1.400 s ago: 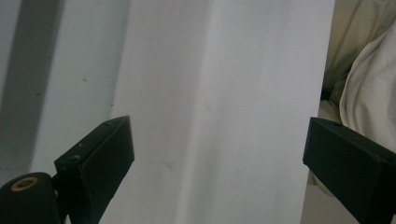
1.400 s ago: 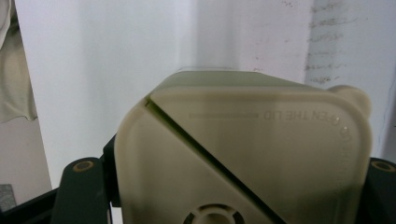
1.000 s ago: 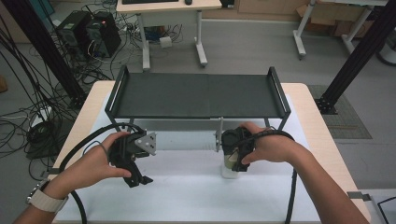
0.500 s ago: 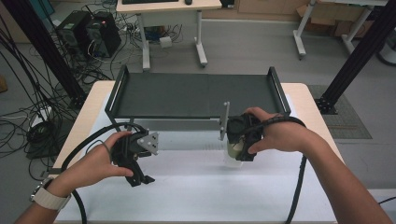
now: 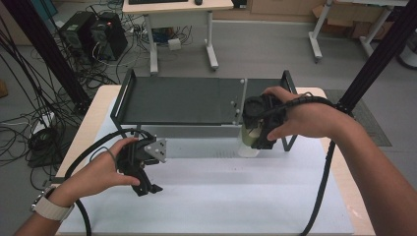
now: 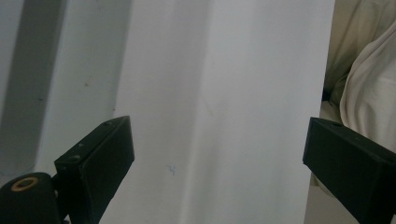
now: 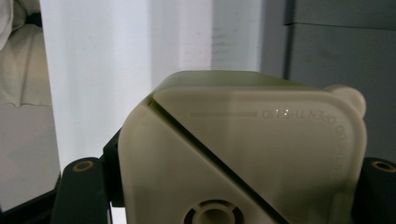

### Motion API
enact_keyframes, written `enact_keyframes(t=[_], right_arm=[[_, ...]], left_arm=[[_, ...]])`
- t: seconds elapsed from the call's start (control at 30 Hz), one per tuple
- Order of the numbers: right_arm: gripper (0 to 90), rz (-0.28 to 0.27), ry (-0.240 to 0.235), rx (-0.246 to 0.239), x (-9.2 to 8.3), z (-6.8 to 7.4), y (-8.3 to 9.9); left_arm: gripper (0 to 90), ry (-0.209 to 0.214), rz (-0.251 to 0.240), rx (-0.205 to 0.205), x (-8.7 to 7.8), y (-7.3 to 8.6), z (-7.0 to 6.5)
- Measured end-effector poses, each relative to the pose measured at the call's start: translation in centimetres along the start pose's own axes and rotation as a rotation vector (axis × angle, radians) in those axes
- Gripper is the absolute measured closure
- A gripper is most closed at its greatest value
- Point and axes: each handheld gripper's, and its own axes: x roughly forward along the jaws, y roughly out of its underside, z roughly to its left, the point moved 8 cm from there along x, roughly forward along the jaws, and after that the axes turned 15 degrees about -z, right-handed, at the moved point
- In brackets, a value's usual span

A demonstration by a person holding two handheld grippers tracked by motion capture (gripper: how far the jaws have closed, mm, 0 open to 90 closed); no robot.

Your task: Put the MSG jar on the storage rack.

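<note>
Lab/workshop: PC towers (image 5: 93,37), floor cables (image 5: 29,113), desks (image 5: 177,6), black frame struts (image 5: 378,54)

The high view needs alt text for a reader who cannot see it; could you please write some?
The right hand-held gripper holds a pale container above the white table, at the front edge of a dark tray rack. The left hand-held gripper rests open near the table's left side, with nothing between its jaws.
</note>
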Motion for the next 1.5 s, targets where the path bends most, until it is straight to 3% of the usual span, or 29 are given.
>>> enact_keyframes(t=[0.3,0.63,0.73,0.93,1.23,1.5], right_arm=[[29.4,0.011,0.016,0.01,-1.5,-3.1,-1.1],[29.4,0.011,0.024,0.03,-1.5,-6.9,-1.5],[29.5,0.006,0.018,0.037,-1.1,-8.6,-1.5],[29.5,0.014,0.014,0.052,-0.4,-10.7,-1.6],[29.4,0.013,-0.026,0.075,1.8,-14.8,-1.4],[29.4,0.014,-0.042,0.082,2.6,-16.6,-1.5]], left_arm=[[9.0,0.001,0.002,0.002,-0.1,-0.1,0.0],[8.9,-0.003,0.008,0.001,-0.1,0.0,-0.3],[8.9,0.001,0.015,0.001,-0.1,0.0,-0.1],[9.1,0.0,0.011,-0.006,-0.1,0.0,0.1],[9.1,-0.005,0.017,-0.023,0.0,0.0,0.4],[9.1,-0.011,0.013,-0.043,0.1,0.4,0.9]])
